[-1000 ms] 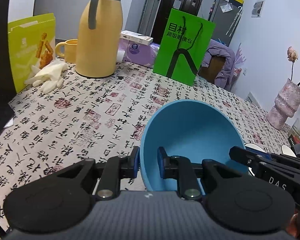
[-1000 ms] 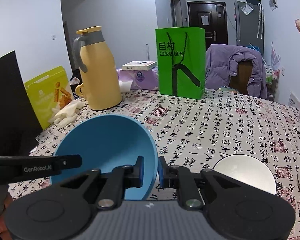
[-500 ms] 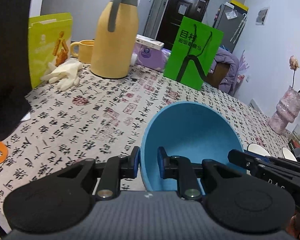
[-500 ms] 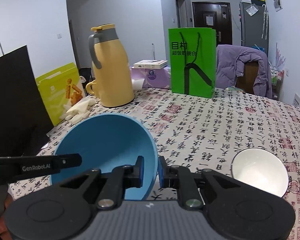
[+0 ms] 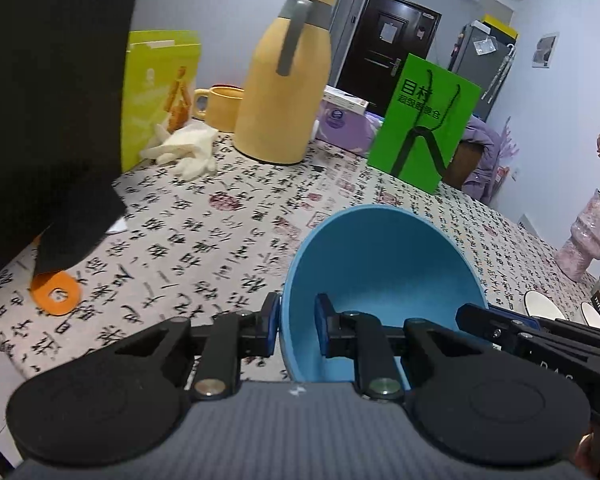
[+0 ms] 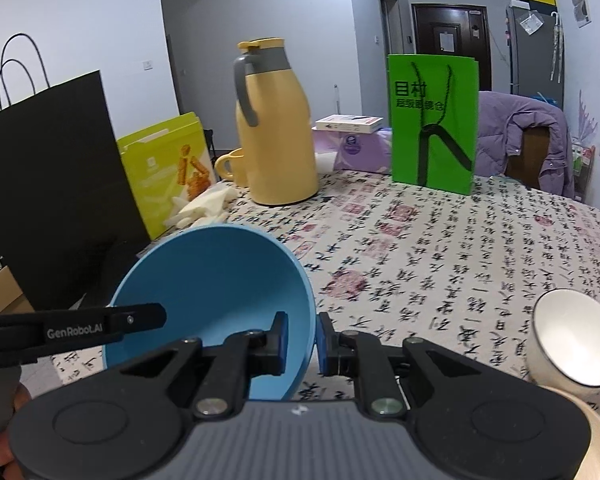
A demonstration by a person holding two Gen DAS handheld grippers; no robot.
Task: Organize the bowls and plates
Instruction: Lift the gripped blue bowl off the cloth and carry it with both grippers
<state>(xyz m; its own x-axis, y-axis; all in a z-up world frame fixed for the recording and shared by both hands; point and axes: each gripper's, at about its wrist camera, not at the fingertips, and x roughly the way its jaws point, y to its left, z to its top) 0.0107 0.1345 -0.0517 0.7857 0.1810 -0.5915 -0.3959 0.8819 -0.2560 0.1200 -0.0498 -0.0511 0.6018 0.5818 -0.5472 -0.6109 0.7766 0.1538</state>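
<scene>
Two claws carry one blue bowl [image 5: 384, 264] above the calligraphy-print table [image 5: 220, 216]: the left claw [image 5: 296, 322] pinches its left rim, the right claw [image 6: 302, 338] pinches the opposite rim. A white bowl [image 6: 572, 344] sits just right, near a yellow jug [image 6: 278, 128].

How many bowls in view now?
3: blue bowl clamped by left gripper and right gripper; two white bowls on the table to its right. Cream rim nearby may be another.
</scene>
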